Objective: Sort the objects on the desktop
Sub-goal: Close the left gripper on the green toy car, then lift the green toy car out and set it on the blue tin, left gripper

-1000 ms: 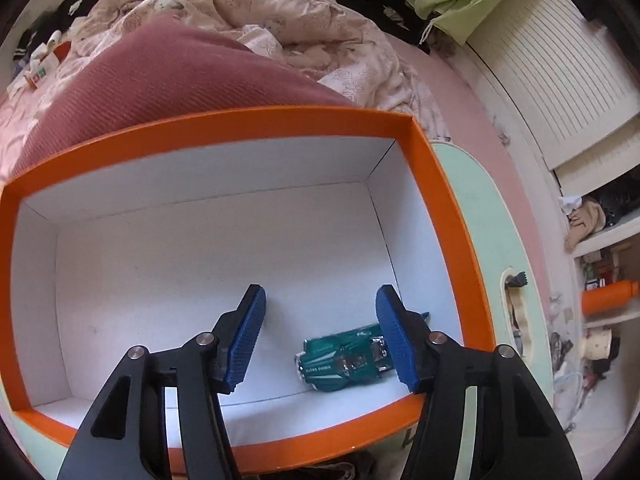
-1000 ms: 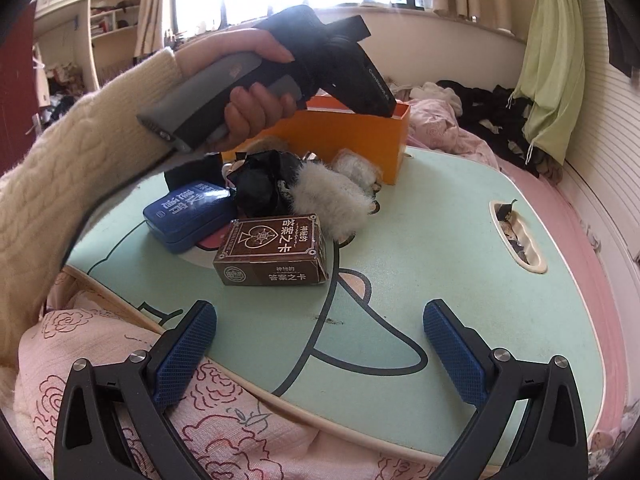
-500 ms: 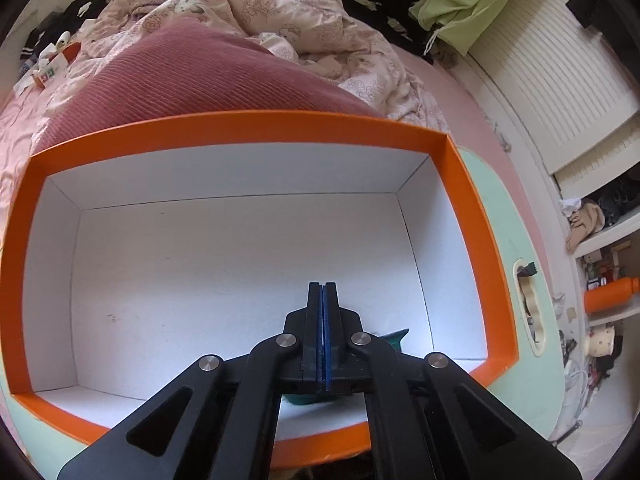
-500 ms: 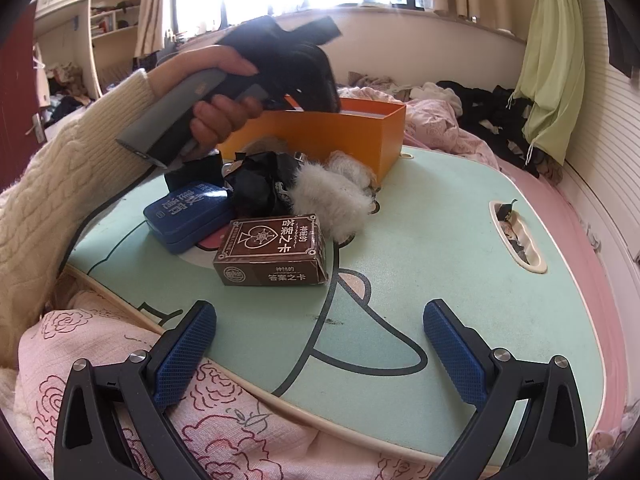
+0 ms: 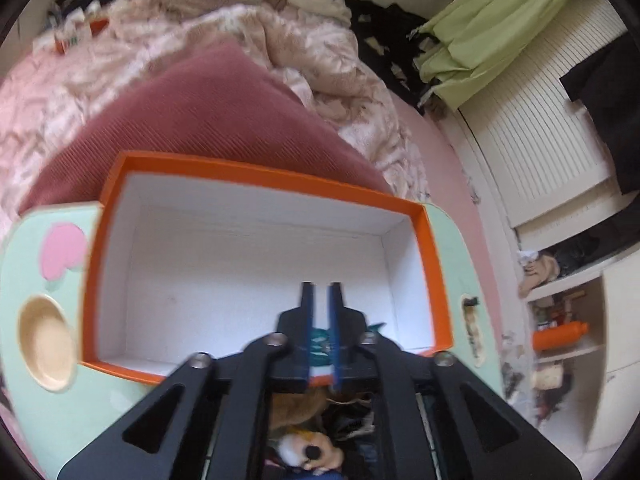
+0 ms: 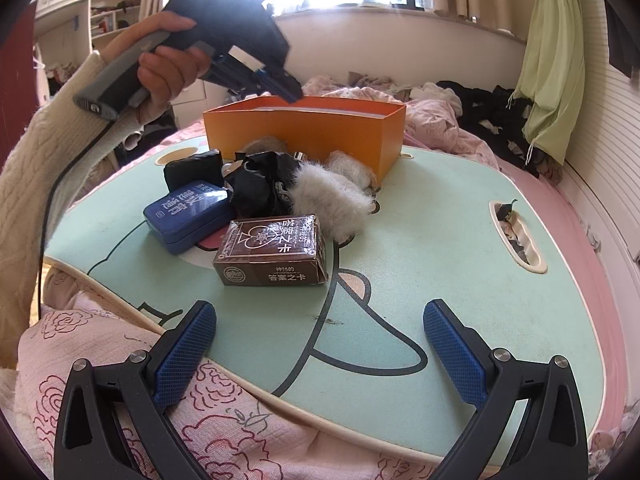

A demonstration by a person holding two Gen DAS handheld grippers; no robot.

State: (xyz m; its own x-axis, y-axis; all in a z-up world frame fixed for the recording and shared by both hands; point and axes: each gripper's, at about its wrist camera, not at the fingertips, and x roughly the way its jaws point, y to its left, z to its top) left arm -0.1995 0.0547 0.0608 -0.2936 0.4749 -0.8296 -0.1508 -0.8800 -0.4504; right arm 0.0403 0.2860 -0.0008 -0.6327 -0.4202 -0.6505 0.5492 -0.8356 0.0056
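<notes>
An orange box [image 5: 438, 272] with a white inside stands at the far side of the mint lap table [image 6: 420, 240]. A teal toy car [image 5: 376, 326] lies in its near right corner, mostly hidden behind my left gripper [image 5: 321, 286]. That gripper hangs above the box rim with its jaws opening by a narrow gap and nothing between them. In the right wrist view a hand holds the left gripper [image 6: 292, 94] over the box [image 6: 304, 128]. A brown card box [image 6: 272, 252], a blue tin [image 6: 188, 212] and fluffy items [image 6: 332, 196] lie on the table. My right gripper [image 6: 320, 336] stands open near the front edge.
A black pouch [image 6: 196, 168] and crumpled black material [image 6: 260, 184] lie in the pile. The table has a round cup recess [image 5: 46, 344] and a slot [image 6: 516, 236] with small items. A maroon pillow [image 5: 192, 112] and pink bedding lie behind the box.
My left gripper shut with nothing in it, then parted slightly while rising up and back out of the box. The toy car stays in the box. The right gripper has not moved.
</notes>
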